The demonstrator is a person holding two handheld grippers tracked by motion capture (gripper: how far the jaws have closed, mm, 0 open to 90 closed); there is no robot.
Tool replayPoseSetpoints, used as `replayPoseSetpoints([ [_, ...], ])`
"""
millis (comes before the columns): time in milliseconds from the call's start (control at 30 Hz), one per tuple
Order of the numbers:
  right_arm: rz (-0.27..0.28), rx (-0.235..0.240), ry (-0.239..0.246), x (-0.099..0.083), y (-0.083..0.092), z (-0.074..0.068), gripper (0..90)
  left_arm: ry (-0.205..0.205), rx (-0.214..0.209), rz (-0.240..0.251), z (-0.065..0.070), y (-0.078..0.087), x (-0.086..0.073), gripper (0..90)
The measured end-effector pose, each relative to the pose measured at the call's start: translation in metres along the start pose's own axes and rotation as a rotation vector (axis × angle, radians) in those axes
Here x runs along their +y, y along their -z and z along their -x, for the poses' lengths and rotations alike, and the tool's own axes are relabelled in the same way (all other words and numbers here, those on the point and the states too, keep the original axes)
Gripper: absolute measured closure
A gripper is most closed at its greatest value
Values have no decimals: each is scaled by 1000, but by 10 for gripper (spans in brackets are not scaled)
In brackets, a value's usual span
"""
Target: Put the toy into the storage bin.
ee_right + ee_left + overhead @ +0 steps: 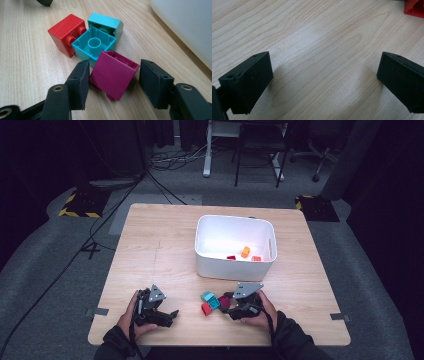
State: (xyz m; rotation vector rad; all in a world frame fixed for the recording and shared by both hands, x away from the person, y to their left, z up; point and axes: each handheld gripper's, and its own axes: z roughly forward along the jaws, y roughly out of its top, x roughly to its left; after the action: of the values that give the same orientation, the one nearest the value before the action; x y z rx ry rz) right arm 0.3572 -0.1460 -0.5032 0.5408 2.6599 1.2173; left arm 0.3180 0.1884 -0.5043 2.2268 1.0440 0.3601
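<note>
A light wooden desk (150, 245) with a pale grain stands on grey carpet (55, 250). On its far right part sits a white rectangular plastic bin (210, 265) with rounded corners, open at the top. Inside it, toward the near right corner, lie an orange block (245, 252), a dark red block (231, 257) and an orange-red block (256, 258). Grey tape strips (97, 312) mark the near left and near right edges of the desk. Beyond the far corners stand two black bases with yellow-and-black striped edges (79, 207). Black cables (100, 225) run over the carpet at the left. Far behind are white furniture legs (206, 150) and a dark chair frame (257, 150).
</note>
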Motion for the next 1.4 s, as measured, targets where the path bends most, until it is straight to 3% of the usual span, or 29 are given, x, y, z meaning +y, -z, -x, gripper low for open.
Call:
replayPoseSetpoints([
  [133,9,-6,14,-3,4,1,510,0,0,0,0,0,0,5],
  [300,16,-10,-13,-6,7,0,584,0,0,0,0,0,0,5],
  [467,11,-42,-8,-8,11,4,590,0,0,0,0,0,0,5],
  [733,19,-51,-45,-12,18,10,592,0,0,0,0,0,0,5],
  [767,17,-58,-28,-12,20,12,592,1,0,0,0,0,0,5],
  [800,21,-59,-46,-12,21,11,592,0,-3,0,0,0,0,5],
  [933,31,-63,-37,-13,27,16,592,0,-8,-2,0,0,0,5],
  [1400,78,-95,-64,-8,57,24,592,0,0,0,0,0,0,5],
])
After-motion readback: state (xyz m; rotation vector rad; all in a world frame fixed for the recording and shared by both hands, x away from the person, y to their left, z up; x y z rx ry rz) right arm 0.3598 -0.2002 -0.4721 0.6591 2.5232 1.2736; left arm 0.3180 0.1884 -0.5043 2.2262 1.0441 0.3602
